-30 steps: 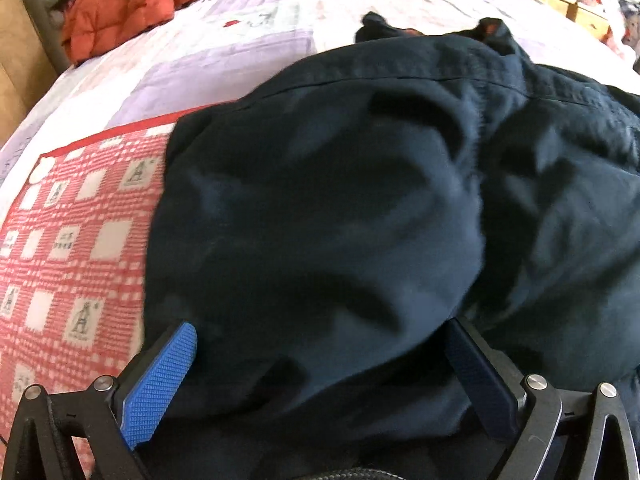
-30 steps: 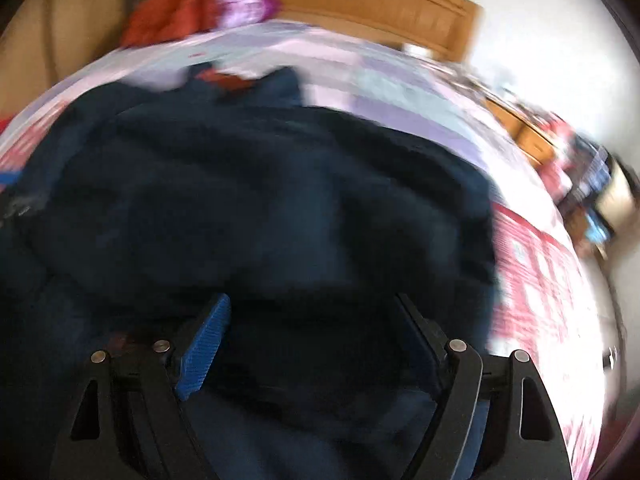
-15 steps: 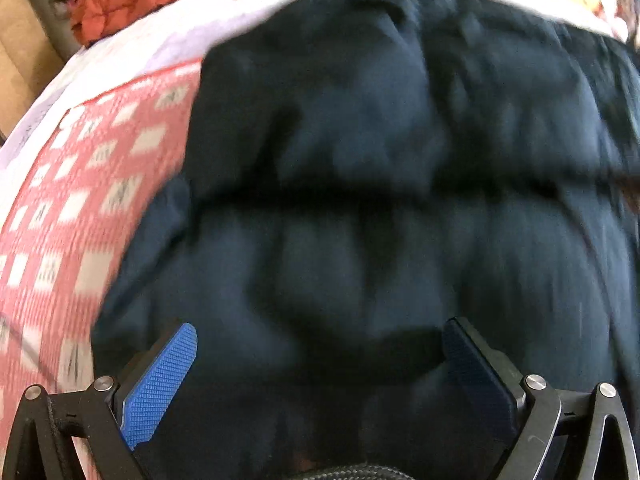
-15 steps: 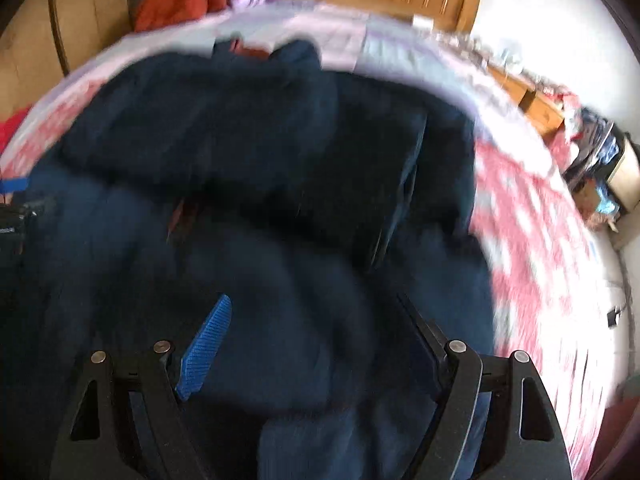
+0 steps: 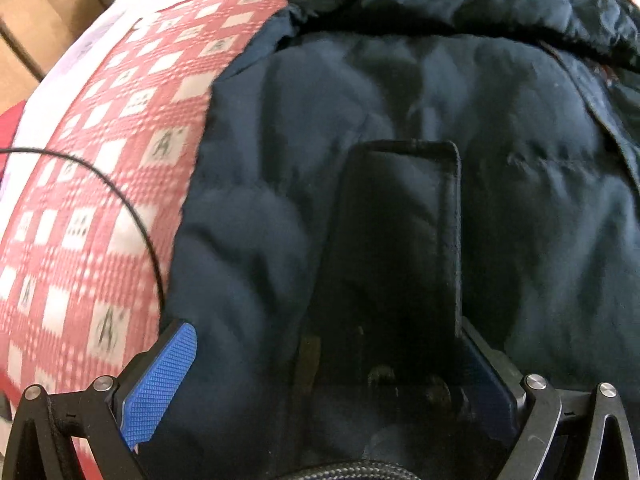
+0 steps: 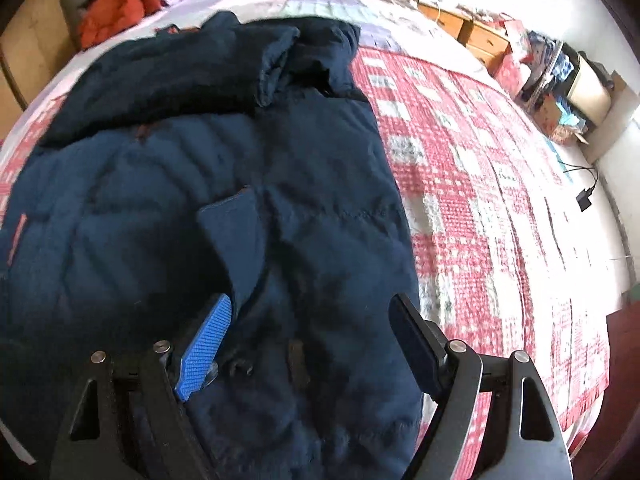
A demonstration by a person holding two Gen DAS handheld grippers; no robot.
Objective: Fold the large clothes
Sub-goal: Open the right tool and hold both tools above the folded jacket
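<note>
Your left gripper [image 5: 328, 364] is spread wide over the navy padded jacket [image 5: 400, 128], a flap of it between the fingers, nothing clamped. Jacket lies on the red checked bedspread [image 6: 472, 184]. Your right gripper [image 6: 316, 340] is likewise spread wide, above the jacket's hem.

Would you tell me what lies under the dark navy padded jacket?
The navy padded jacket lies on a red-and-white checked blanket, visible beside it. Whatever is directly beneath the jacket is covered.

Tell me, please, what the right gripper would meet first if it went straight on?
Probably the navy padded jacket: the right gripper, jaws open, points right over it, though depth is unclear.
</note>
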